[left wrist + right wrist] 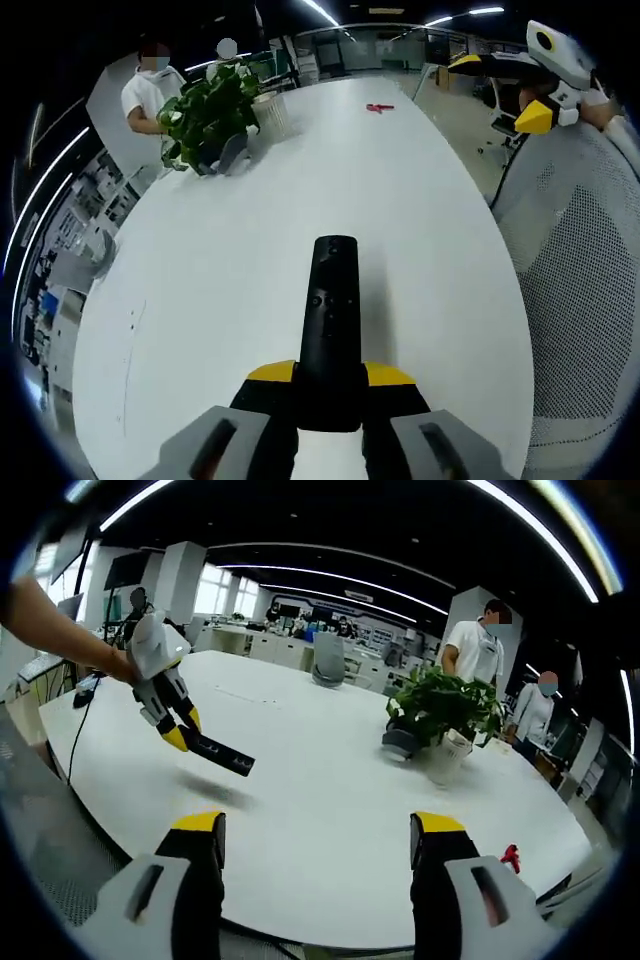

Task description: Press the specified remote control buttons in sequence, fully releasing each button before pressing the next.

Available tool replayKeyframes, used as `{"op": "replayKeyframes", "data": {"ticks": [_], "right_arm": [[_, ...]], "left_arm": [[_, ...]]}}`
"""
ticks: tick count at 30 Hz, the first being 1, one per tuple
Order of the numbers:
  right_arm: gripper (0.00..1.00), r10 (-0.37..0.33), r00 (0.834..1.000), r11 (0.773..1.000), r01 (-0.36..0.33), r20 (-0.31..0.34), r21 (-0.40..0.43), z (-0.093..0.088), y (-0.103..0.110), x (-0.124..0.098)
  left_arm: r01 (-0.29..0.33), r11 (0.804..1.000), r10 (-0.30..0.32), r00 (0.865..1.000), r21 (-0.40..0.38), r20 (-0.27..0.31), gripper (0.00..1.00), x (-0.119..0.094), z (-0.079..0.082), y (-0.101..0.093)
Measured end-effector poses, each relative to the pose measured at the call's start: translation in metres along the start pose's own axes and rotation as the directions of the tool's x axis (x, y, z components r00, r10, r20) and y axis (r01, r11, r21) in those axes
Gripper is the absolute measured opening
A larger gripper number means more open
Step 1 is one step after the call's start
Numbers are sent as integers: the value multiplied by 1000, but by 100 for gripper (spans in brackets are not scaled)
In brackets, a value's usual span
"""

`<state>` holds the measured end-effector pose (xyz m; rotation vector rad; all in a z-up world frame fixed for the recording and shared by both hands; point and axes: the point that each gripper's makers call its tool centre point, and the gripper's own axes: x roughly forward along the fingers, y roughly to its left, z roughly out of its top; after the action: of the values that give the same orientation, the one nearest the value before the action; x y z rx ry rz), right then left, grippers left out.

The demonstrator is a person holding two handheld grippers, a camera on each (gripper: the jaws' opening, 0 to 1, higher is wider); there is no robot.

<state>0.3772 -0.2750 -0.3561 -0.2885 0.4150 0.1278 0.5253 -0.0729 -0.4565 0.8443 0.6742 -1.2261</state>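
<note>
A black remote control points away from me along the white table, its near end clamped between the yellow-tipped jaws of my left gripper. In the right gripper view that left gripper holds the remote a little above the table, casting a shadow below it. My right gripper stands open with nothing between its jaws, held off the table's near edge. The right gripper also hangs in the air at the upper right of the left gripper view, far from the remote.
A potted plant with a white pot stands at the table's far side. A small red object lies near one end. A mesh chair sits beside the table. Two people stand behind the plant.
</note>
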Motion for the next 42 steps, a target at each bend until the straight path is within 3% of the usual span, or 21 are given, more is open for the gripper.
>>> {"op": "replayKeyframes", "data": {"ticks": [19,29,34,42], "right_arm": [[73,-6,998,1000,7,-57,20,-10,-1,0],[77,-6,996,998,12,-88,65,-15,-3,1],[72,10,991,998,-1,-134,65,-23,0,3],[71,4,990,997,6,-142,73,-25,-2,2]], "left_arm": [[-58,996,57,998,-65,-15,21,16,-9,76],[-47,999,46,998,-25,-44,21,31,-13,101],[-53,999,52,997,-12,-52,21,35,-14,122],[-61,998,62,996,19,-69,22,44,-16,155]]}}
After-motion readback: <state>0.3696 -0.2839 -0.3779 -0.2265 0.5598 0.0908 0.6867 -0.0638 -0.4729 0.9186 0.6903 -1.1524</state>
